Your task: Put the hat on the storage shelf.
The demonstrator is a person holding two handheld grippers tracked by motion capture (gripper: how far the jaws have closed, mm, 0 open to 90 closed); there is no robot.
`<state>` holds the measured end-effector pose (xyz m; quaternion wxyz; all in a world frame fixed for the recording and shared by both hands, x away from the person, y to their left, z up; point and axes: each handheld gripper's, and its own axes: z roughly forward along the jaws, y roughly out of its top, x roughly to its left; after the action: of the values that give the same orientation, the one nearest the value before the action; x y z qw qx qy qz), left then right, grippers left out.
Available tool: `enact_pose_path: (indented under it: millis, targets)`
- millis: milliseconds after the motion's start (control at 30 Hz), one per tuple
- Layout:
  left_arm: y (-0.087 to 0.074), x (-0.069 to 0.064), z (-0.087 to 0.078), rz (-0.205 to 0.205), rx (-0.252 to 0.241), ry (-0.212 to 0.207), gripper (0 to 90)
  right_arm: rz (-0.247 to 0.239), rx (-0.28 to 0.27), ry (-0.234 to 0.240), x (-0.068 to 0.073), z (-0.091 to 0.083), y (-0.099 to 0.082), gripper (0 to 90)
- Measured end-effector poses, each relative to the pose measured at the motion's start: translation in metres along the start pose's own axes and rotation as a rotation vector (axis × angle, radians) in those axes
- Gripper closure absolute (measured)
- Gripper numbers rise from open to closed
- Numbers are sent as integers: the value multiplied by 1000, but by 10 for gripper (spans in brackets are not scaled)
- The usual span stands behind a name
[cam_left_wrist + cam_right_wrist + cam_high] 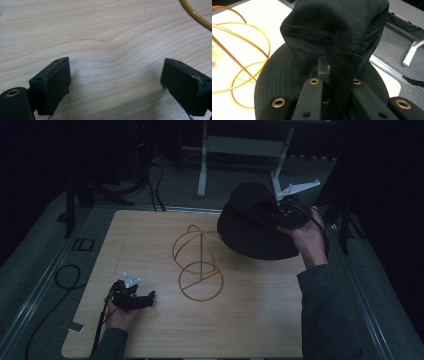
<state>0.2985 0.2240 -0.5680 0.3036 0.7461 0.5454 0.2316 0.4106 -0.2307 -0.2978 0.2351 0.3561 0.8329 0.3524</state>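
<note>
Black hat [252,222] at far right of table [150,240], crown pinched tight by right gripper [286,210], gold wire stand [199,262] mid-table beside it, left gripper [145,300] near left w/ jaws spread wide, holding nothing.

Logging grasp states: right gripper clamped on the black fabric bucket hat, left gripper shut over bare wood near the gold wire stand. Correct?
Not quite: the left gripper is open, its jaws wide apart over the light wooden table, per the left gripper view. The rest holds.
</note>
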Motion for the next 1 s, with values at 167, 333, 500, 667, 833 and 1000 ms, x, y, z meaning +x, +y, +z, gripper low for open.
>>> enact_pose_path:
  millis: [167,333,500,667,833,1000]
  targets:
    - [0,0,0,2,2,0,99,10,-34,13,-3,-15,5,879]
    - [0,0,0,2,2,0,99,-4,-55,19,-1,-24,8,879]
    - [0,0,0,1,1,0,99,-15,-79,36,1,-35,10,879]
    - [0,0,0,3,2,0,99,-25,-105,63,4,-45,12,879]
    - [0,0,0,2,1,0,99,-32,-133,98,6,-51,14,879]
    - [0,0,0,2,2,0,99,-30,-164,155,7,-52,14,879]
